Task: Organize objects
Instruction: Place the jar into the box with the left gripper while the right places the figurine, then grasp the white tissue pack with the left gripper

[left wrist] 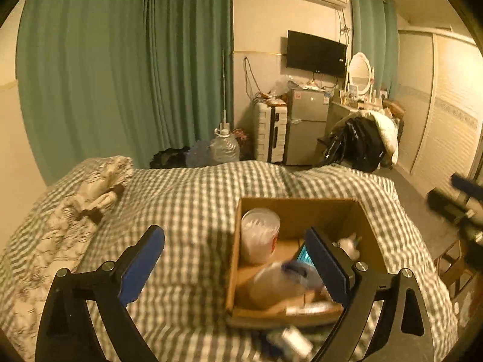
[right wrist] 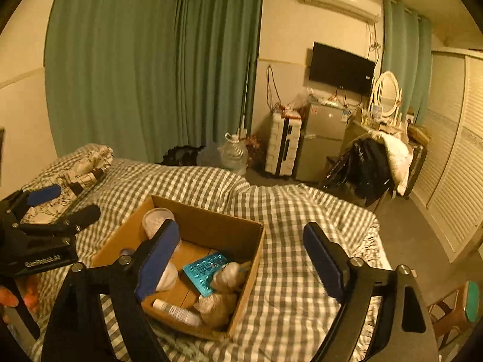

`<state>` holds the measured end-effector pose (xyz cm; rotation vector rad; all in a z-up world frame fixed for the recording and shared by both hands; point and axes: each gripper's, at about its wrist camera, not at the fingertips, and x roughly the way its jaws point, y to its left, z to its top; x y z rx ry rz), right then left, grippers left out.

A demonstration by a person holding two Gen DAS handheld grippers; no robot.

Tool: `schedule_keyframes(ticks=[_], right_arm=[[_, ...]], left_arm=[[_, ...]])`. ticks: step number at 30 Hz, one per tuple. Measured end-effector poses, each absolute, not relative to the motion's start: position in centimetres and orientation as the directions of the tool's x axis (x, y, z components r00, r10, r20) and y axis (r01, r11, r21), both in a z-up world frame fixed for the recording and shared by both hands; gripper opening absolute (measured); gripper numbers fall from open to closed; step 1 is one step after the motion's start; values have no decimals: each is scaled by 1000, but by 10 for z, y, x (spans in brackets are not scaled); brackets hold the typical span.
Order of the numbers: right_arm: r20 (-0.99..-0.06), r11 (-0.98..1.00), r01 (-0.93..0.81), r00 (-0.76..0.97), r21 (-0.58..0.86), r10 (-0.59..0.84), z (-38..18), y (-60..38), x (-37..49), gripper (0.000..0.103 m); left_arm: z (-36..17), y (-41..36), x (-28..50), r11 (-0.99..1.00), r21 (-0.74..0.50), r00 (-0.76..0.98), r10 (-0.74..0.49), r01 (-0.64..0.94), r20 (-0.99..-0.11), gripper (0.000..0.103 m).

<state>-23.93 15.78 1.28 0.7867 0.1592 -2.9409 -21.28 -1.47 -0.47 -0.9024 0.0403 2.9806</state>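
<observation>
An open cardboard box (left wrist: 302, 208) (right wrist: 208, 220) sits on the checked bed. Inside it are a clear round tub (left wrist: 259, 232) (right wrist: 155, 218), a teal patterned flat pack (right wrist: 208, 270), a white tube (right wrist: 178, 312), a pale crumpled bundle (right wrist: 222, 295) and a blurred bottle (left wrist: 280, 283). My left gripper (left wrist: 238, 259) is open and empty, above the box's near-left edge; it also shows in the right wrist view (right wrist: 65, 205). My right gripper (right wrist: 241, 256) is open and empty, above the box's right side; it also shows in the left wrist view (left wrist: 452, 193).
The bed carries a checked quilt (left wrist: 187, 193) (right wrist: 295, 211) and a rumpled pillow (left wrist: 90, 193) (right wrist: 78, 166) at the left. Beyond the bed stand water jugs (left wrist: 225, 147), a white suitcase (right wrist: 283, 144), a small fridge (right wrist: 323, 138) and a chair with clothes (right wrist: 374, 163). A stool (right wrist: 452, 310) stands at the right.
</observation>
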Motion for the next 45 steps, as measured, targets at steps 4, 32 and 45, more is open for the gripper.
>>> schedule_keyframes(ticks=[4, 32, 45], right_arm=[[-487, -989, 124, -871, -86, -67, 31, 162, -203, 88], [-626, -990, 108, -780, -90, -28, -77, 149, -156, 89], [-703, -996, 57, -711, -62, 3, -119, 169, -172, 89]], left_arm=[[3, -23, -178, -999, 42, -831, -12, -13, -556, 97], [-100, -6, -111, -998, -41, -733, -6, 46, -680, 97], [-138, 30, -147, -1000, 10, -652, -13, 9, -758, 92]])
